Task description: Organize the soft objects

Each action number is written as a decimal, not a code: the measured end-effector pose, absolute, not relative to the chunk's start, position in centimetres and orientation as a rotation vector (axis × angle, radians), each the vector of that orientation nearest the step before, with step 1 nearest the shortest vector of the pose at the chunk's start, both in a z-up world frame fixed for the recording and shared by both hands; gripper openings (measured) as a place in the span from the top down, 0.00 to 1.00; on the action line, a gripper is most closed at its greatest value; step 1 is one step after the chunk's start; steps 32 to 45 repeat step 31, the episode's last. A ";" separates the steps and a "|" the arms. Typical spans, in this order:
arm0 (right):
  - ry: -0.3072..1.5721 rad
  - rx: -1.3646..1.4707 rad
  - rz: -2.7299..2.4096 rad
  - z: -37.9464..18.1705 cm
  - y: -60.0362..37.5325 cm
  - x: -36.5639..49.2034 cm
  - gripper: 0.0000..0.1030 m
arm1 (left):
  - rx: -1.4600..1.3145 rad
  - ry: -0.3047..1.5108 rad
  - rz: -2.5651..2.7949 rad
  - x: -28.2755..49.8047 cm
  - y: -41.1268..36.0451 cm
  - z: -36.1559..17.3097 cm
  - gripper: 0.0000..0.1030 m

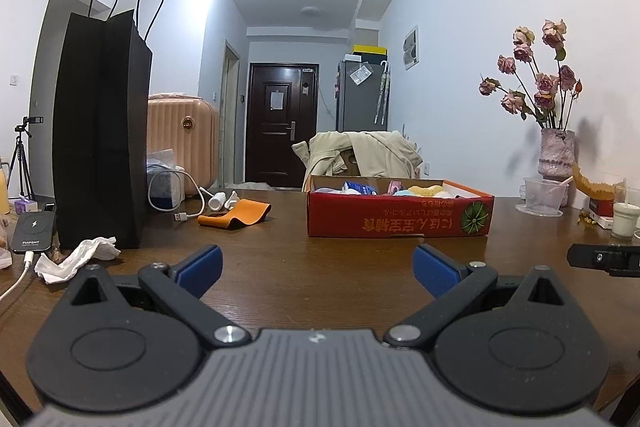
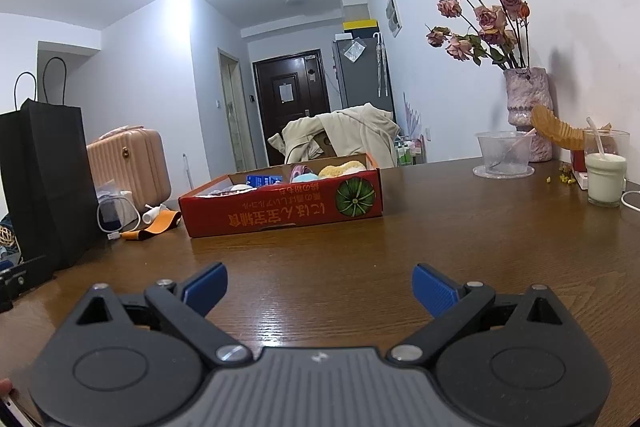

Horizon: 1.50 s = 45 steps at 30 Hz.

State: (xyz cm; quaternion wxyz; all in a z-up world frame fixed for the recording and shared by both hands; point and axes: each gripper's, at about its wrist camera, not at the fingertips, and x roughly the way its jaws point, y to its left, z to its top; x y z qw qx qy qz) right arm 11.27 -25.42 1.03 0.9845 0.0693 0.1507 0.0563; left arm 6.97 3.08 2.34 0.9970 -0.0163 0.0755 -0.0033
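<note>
Resting low over the brown table [image 1: 320, 267], the left gripper [image 1: 318, 269] is seen at the bottom of its frame with its blue pads spread wide and nothing between them. The right gripper [image 2: 320, 287] is likewise spread and empty. A red cardboard box [image 1: 400, 215] is set at centre frame, soft objects [image 1: 424, 190] piled inside. A black paper bag [image 1: 100, 131] is stood at the left, with crumpled tissue [image 1: 80, 259] beside it.

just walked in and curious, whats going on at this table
A person holds a claw in each hand, low over the wooden table. The left claw and right claw are both open and empty. Ahead sits a red cardboard box already holding soft items, including a yellow sponge. Nothing is being gripped yet.
</note>
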 end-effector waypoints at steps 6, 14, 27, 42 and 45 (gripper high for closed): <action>0.308 0.137 0.118 1.0 -25.3 11.3 0.04 | -0.043 0.149 -0.007 7.0 3.4 2.2 0.00; 0.312 0.139 0.119 0.9 -25.3 11.3 0.04 | -0.019 0.143 -0.015 7.0 3.1 2.2 0.00; 0.228 0.072 0.126 1.6 -24.6 10.4 0.04 | -0.033 0.106 -0.033 6.8 3.0 2.3 0.00; 0.183 0.029 0.160 1.7 -23.7 9.8 0.04 | -0.022 0.082 -0.030 6.6 2.8 2.3 0.00; 0.183 0.029 0.160 1.7 -23.7 9.8 0.04 | -0.022 0.082 -0.030 6.6 2.8 2.3 0.00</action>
